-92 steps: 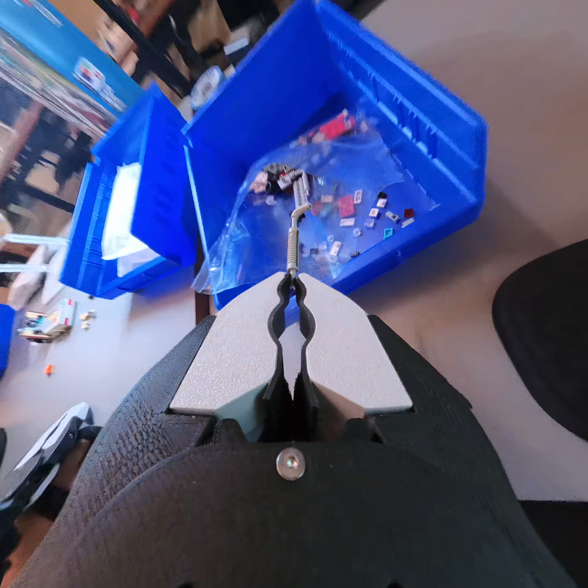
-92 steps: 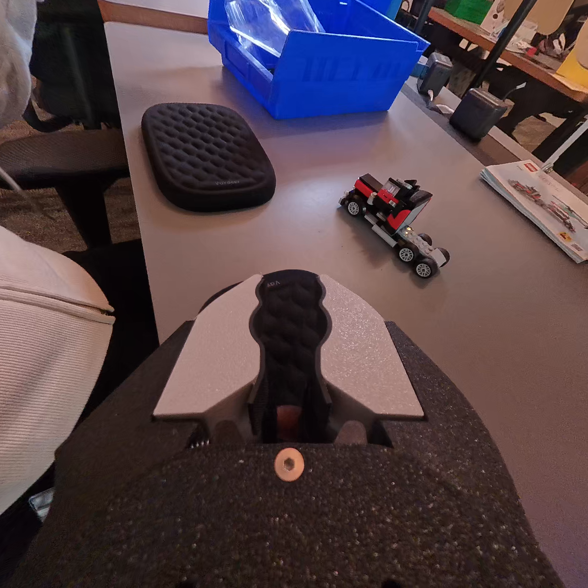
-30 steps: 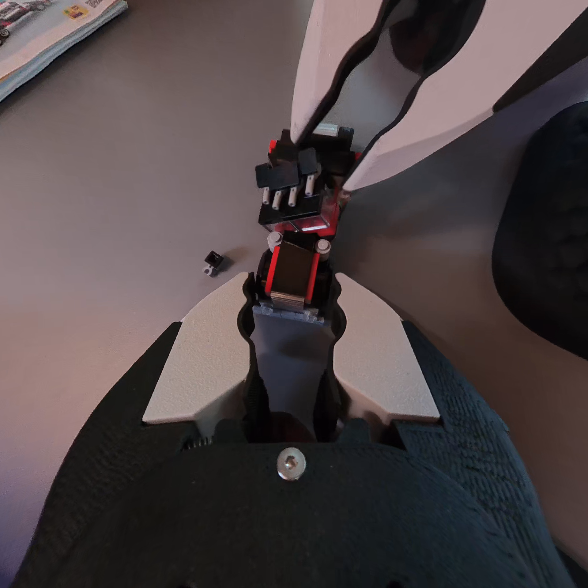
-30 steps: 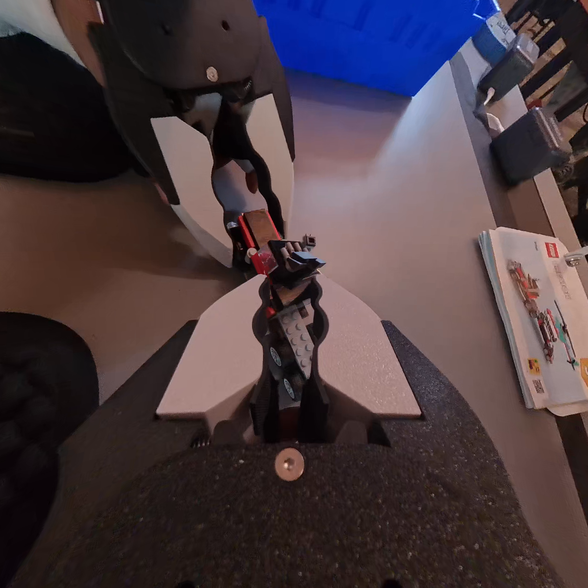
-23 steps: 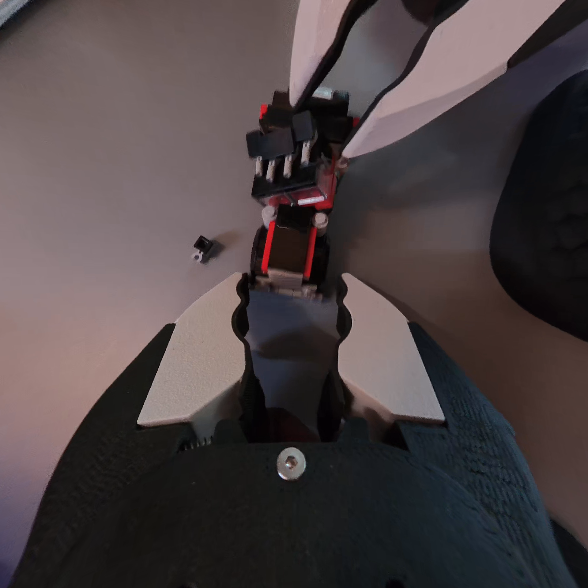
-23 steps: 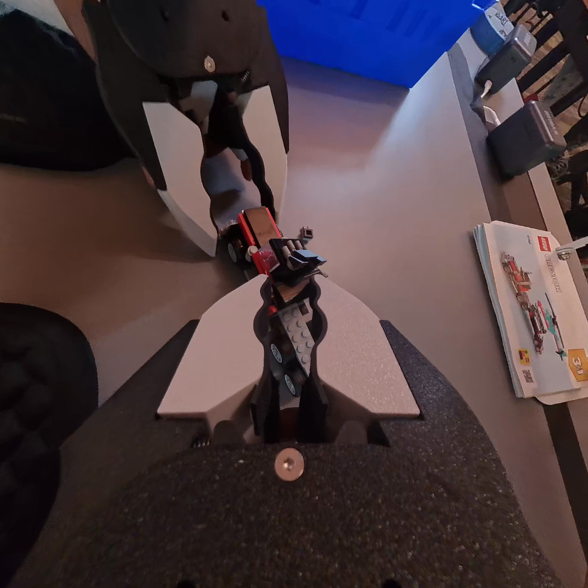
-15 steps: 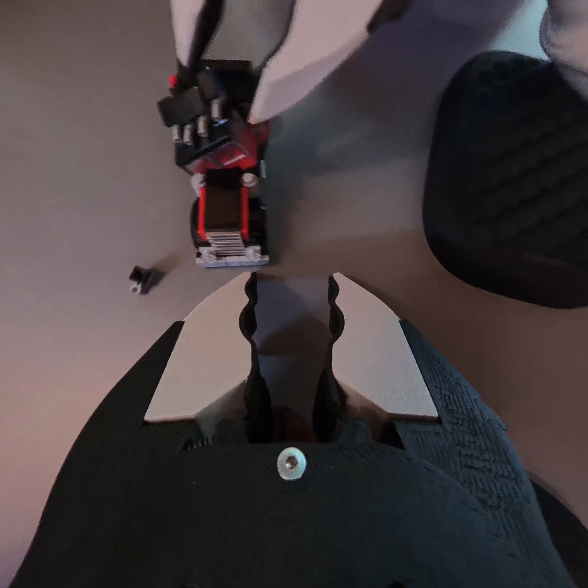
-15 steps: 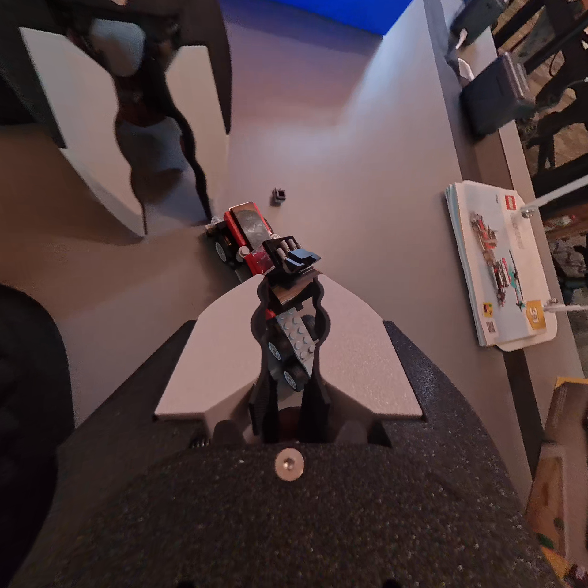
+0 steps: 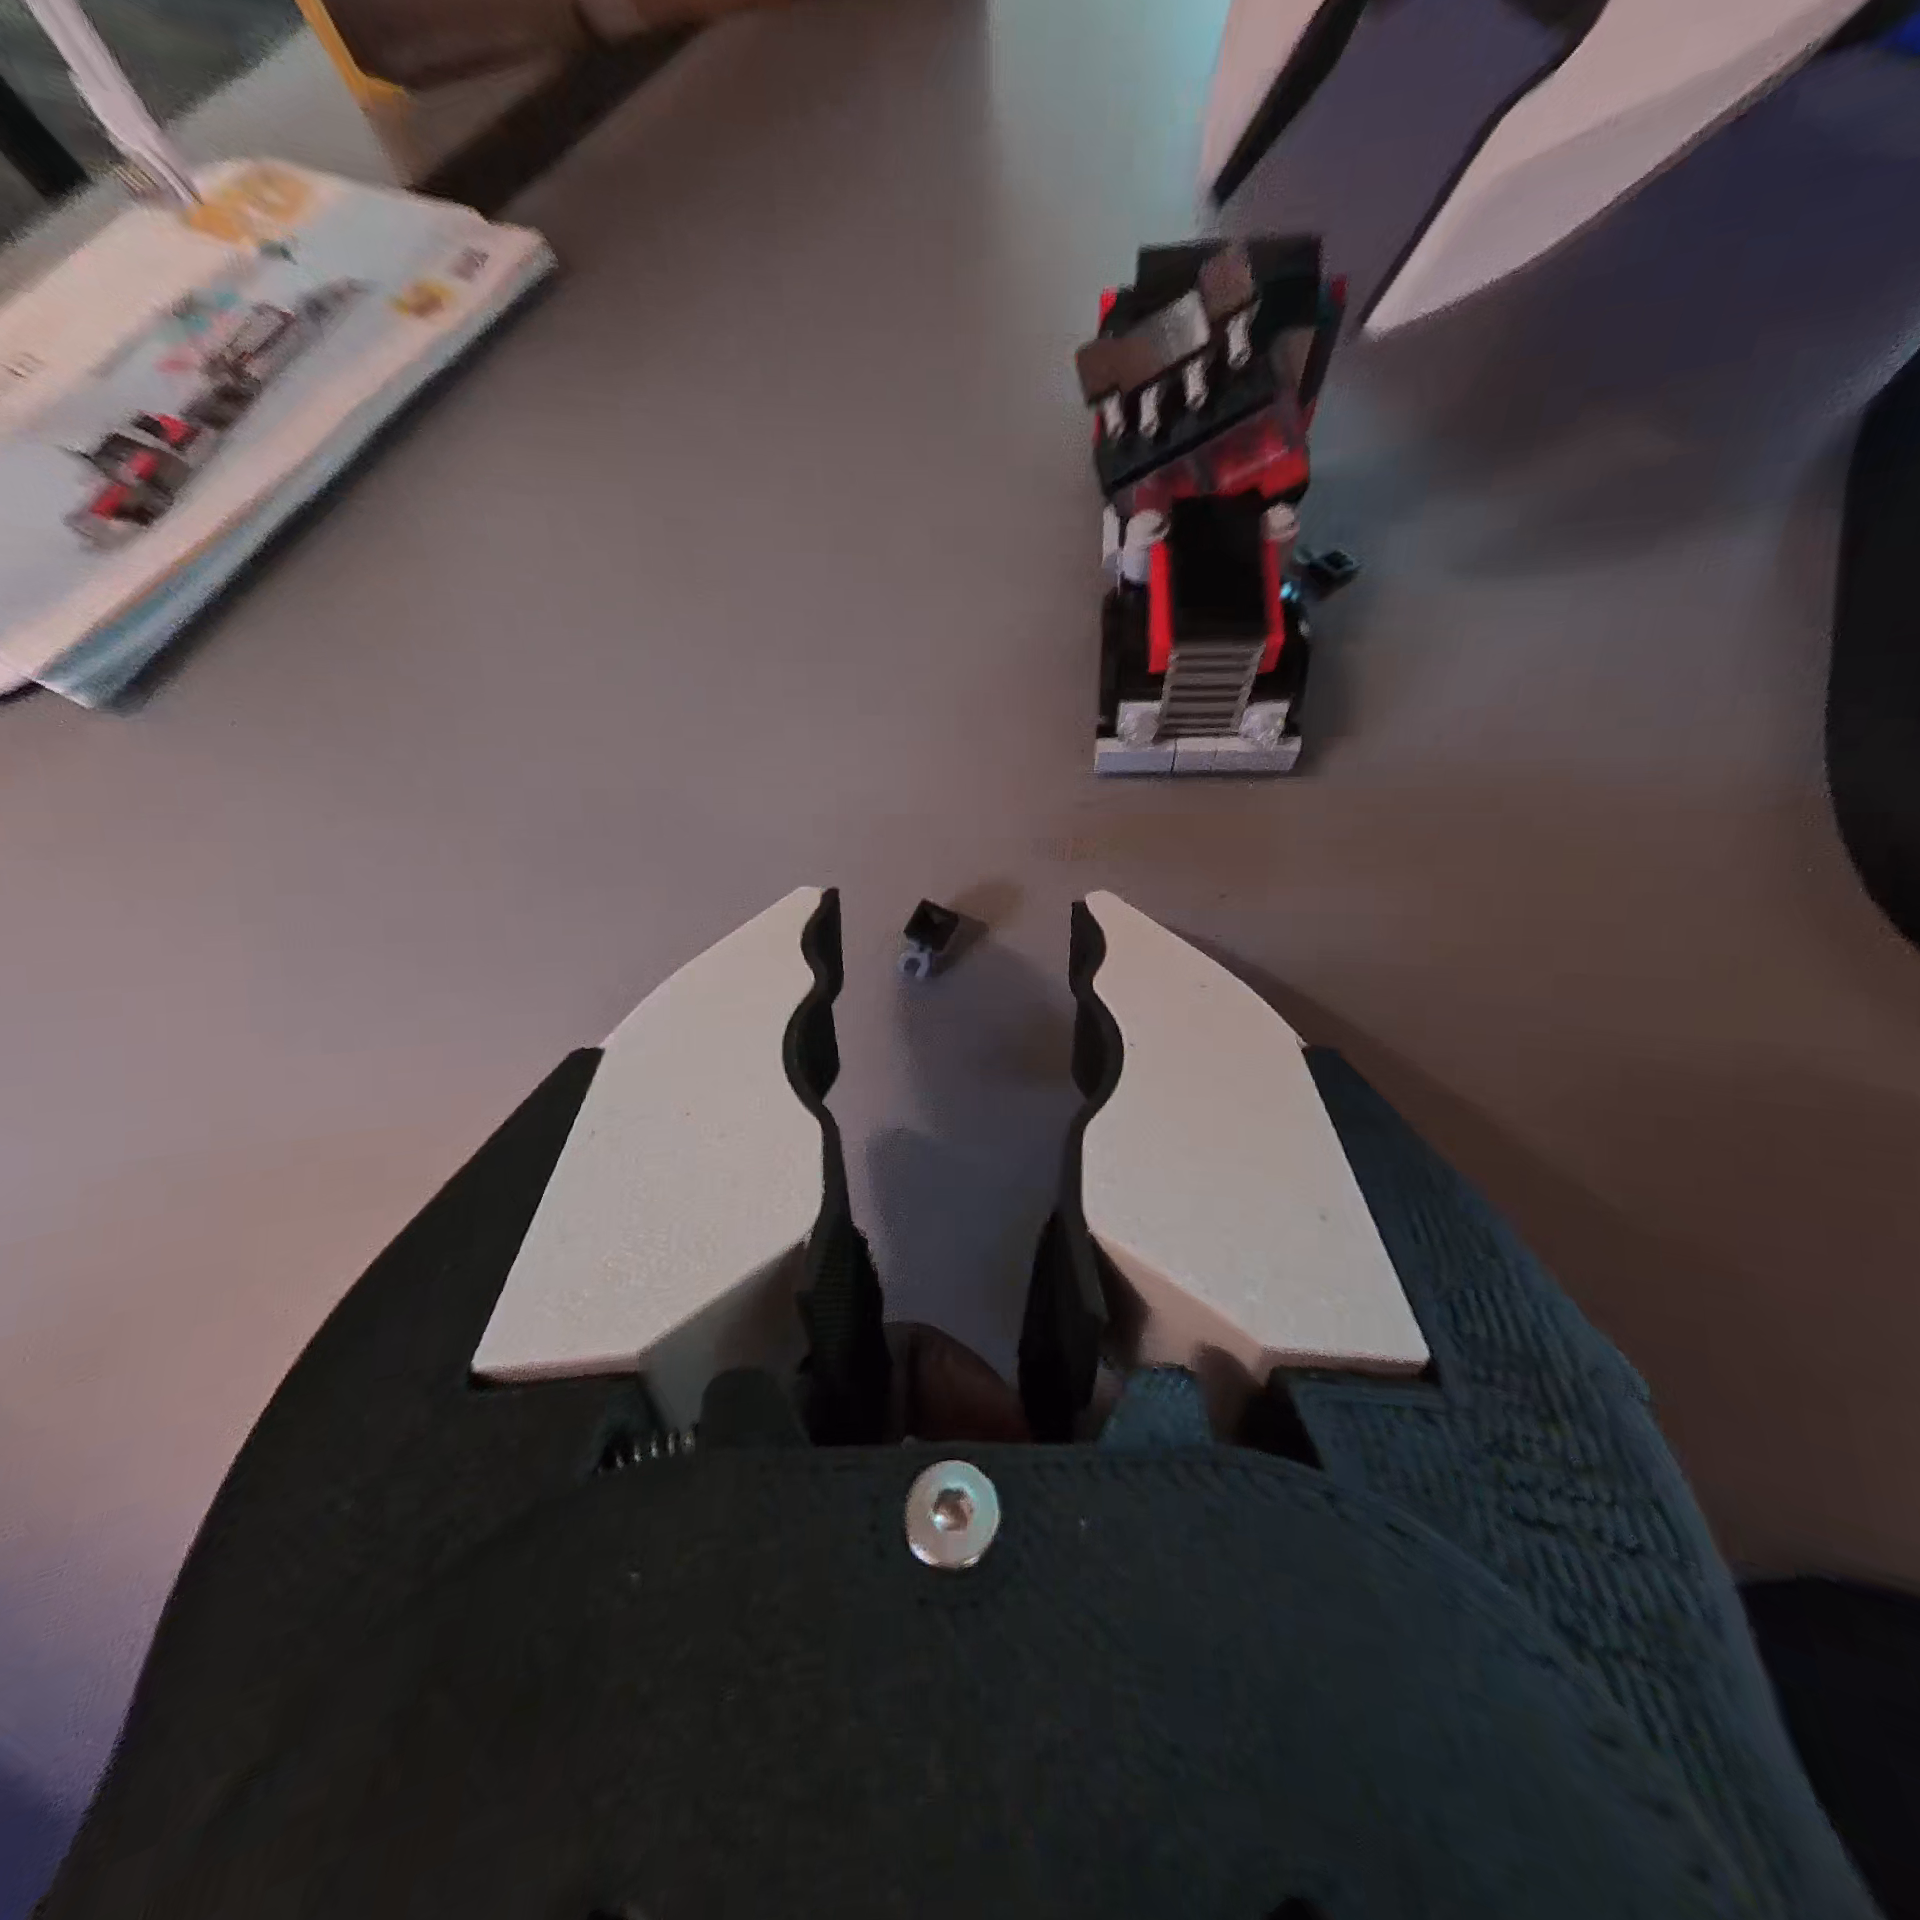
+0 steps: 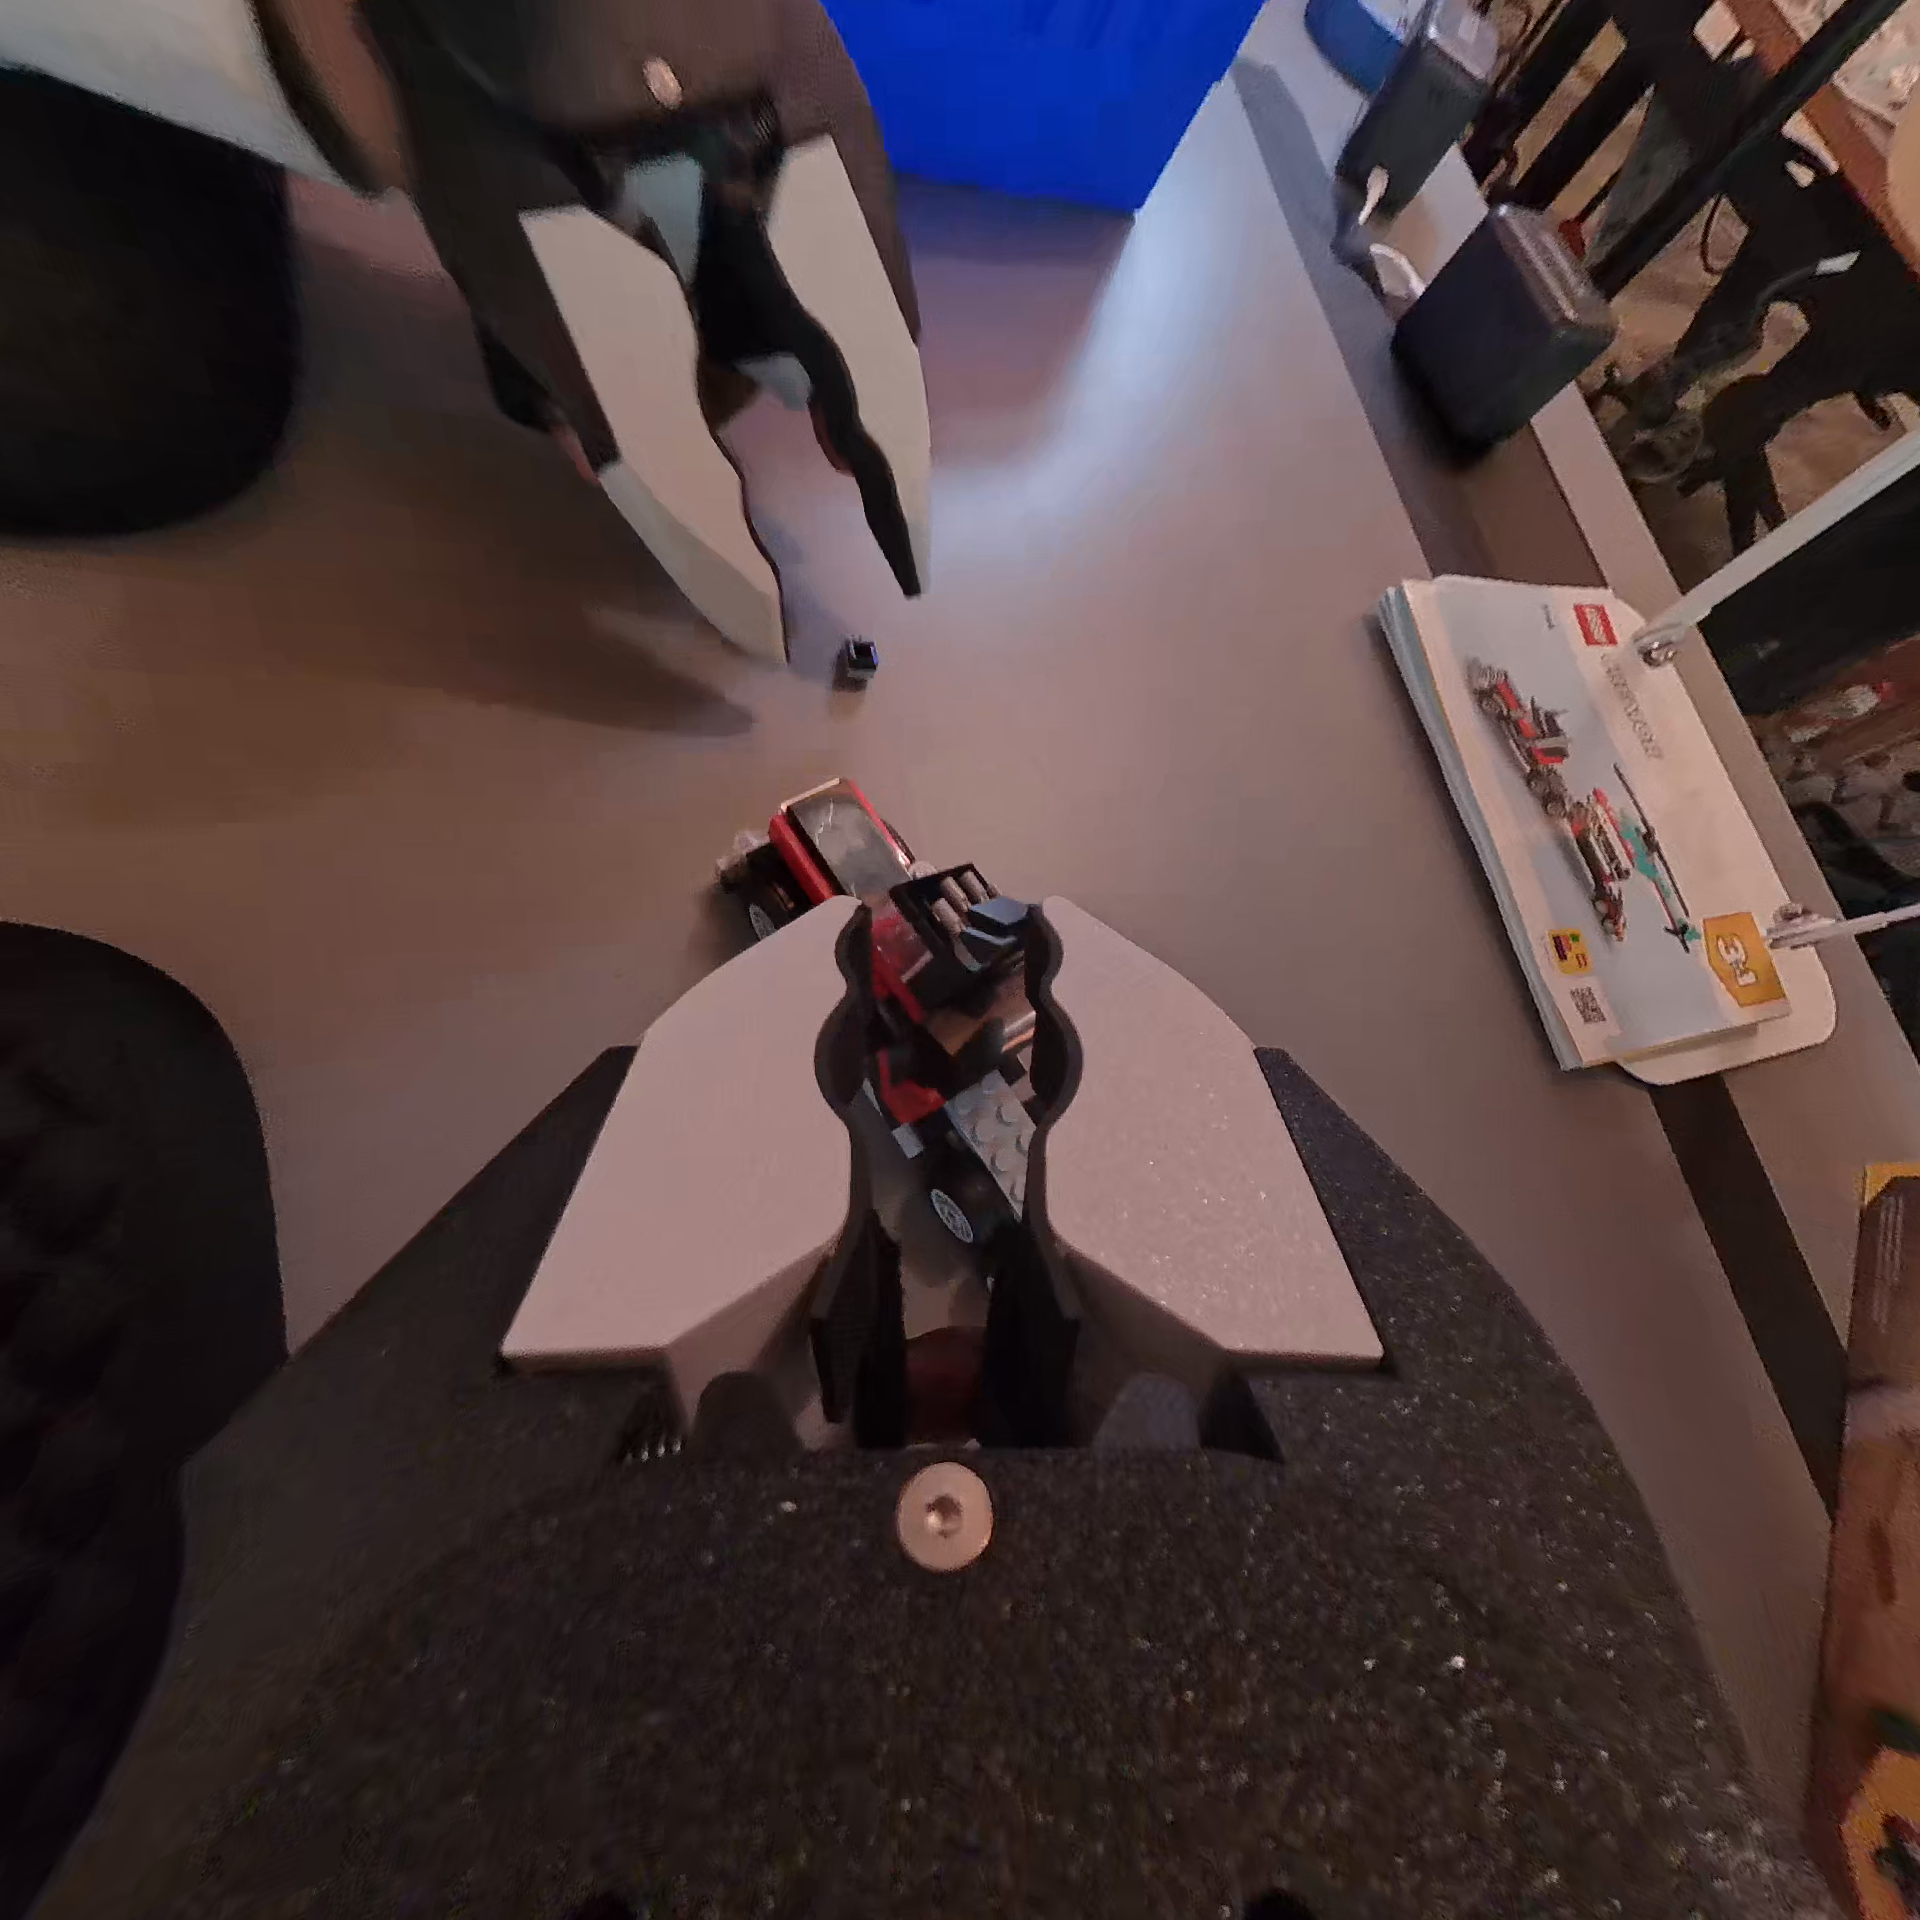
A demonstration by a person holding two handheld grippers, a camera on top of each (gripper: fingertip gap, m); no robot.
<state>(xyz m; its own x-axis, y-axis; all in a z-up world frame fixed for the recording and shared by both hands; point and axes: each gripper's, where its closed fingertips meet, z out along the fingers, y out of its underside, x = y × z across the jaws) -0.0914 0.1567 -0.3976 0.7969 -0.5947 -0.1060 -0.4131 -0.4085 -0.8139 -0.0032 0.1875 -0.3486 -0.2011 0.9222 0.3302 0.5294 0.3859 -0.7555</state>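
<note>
Both grippers share one build. The left gripper [image 9: 951, 914] has a black, coarsely ribbed plastic body, two pale grey wedge-shaped fingers [image 9: 686, 1164] lined on their inner edges with wavy black rubber pads [image 9: 816, 1039], a silver socket-head screw [image 9: 951, 1525] at the middle of the housing and a small coil spring [image 9: 649, 1446] beside the left finger's root. The right gripper [image 10: 948, 925] is alike, its black body speckled and grainy, with its own silver screw [image 10: 943, 1514].
</note>
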